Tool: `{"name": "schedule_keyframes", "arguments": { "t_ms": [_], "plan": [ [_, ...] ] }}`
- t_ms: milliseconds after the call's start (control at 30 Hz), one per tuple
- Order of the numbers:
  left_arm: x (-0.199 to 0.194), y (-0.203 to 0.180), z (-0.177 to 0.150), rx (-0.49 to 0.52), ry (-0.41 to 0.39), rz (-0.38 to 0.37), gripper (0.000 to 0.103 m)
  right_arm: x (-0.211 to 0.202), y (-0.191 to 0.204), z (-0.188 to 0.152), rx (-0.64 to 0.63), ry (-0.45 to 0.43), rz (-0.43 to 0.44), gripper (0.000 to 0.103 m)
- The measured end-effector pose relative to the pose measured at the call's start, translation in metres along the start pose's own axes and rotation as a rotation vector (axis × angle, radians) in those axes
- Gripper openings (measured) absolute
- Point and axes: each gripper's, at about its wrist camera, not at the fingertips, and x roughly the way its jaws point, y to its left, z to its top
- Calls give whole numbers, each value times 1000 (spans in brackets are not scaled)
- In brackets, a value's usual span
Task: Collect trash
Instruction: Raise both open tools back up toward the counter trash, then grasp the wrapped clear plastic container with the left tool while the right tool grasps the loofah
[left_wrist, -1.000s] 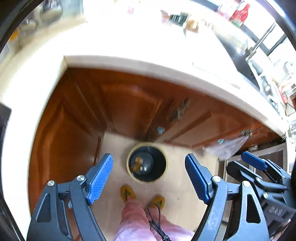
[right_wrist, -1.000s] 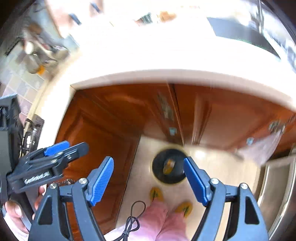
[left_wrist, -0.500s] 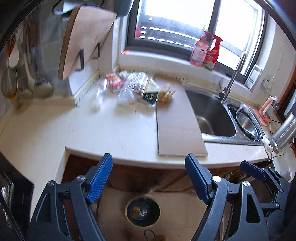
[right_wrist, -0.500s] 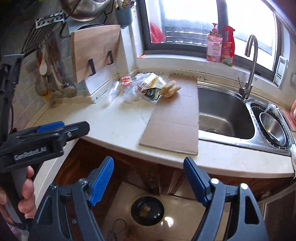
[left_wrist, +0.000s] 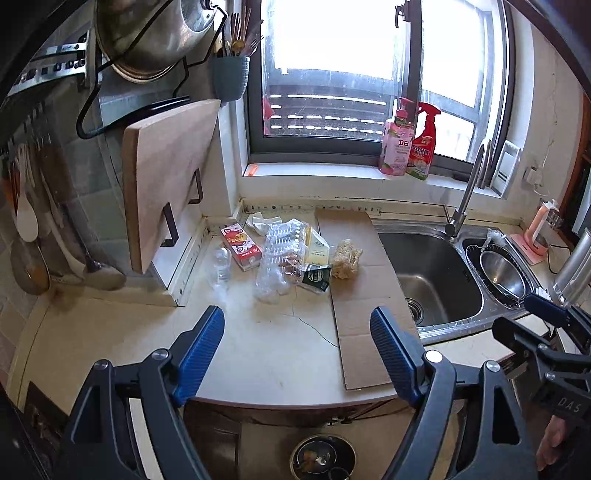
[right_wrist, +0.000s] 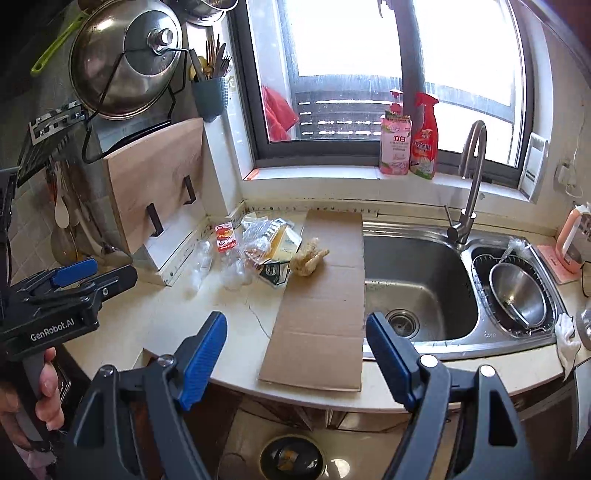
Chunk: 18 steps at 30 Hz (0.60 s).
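A pile of trash lies at the back of the counter: a red carton (left_wrist: 241, 247), a clear plastic bottle (left_wrist: 221, 263), a crumpled clear plastic tray (left_wrist: 277, 264), a dark wrapper (left_wrist: 316, 277) and a beige crumpled lump (left_wrist: 345, 257); the pile also shows in the right wrist view (right_wrist: 258, 251). A flat cardboard sheet (left_wrist: 354, 288) lies beside it. A round trash bin (left_wrist: 322, 458) stands on the floor below the counter edge. My left gripper (left_wrist: 297, 352) and right gripper (right_wrist: 295, 354) are both open and empty, held in front of the counter.
A steel sink (left_wrist: 432, 273) with a tap and a strainer bowl (left_wrist: 504, 273) is at the right. A wooden cutting board (left_wrist: 166, 177) leans at the back left. Two cleaning bottles (left_wrist: 408, 138) stand on the windowsill. Pot lid and utensils hang on the wall.
Both grippers have tilted up from looking down at the floor bin and cabinet doors to facing the counter and window. Both stay open and empty.
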Motion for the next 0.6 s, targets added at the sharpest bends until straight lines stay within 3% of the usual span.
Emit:
{"name": "schedule_keyframes", "arguments": {
  "t_ms": [300, 600],
  "plan": [
    [33, 6, 38, 121, 41, 22, 93, 38, -14, 48, 77, 65, 23, 78],
    [116, 10, 85, 81, 142, 40, 93, 137, -44, 93, 106, 175, 123, 78]
  ]
}}
